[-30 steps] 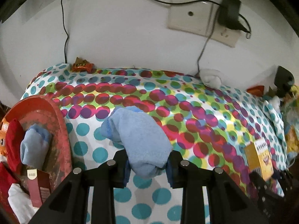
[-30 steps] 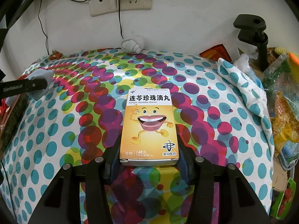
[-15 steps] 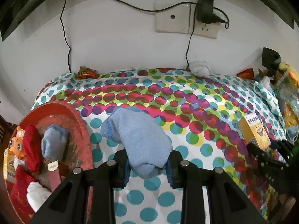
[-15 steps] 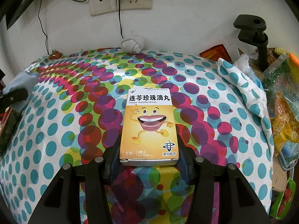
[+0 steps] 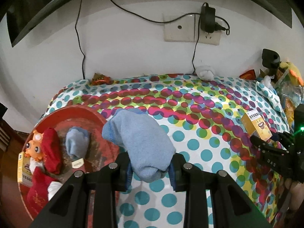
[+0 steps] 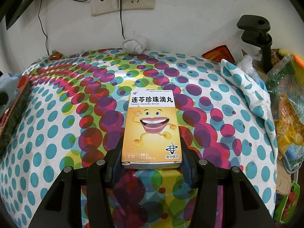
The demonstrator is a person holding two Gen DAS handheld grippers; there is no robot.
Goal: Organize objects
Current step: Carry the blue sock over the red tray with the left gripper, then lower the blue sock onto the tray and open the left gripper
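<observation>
My left gripper (image 5: 150, 171) is shut on a light blue rolled sock (image 5: 140, 142), held above the dotted tablecloth just right of the red tray (image 5: 79, 114). In that tray lie another blue sock (image 5: 77, 144), red cloth items (image 5: 52, 148), an orange toy (image 5: 34, 142) and a yellow box (image 5: 21, 168). My right gripper (image 6: 151, 168) is shut on a yellow medicine box (image 6: 152, 125) with a cartoon mouth, resting low over the cloth. The same medicine box (image 5: 256, 125) and the right gripper (image 5: 266, 144) show at the right edge of the left wrist view.
A white knotted sock (image 6: 135, 44) lies by the wall under the sockets (image 6: 121, 1). A small orange wrapper (image 5: 98, 78) sits at the back left. A black clamp (image 6: 256, 36), plastic bags (image 6: 286, 102) and a bunched cloth fold (image 6: 245, 83) crowd the right side. The tray's edge (image 6: 14, 114) borders the left.
My left gripper has carried the blue sock back and up toward the red tray, which shows more fully now. The right gripper and its box have stayed still.
</observation>
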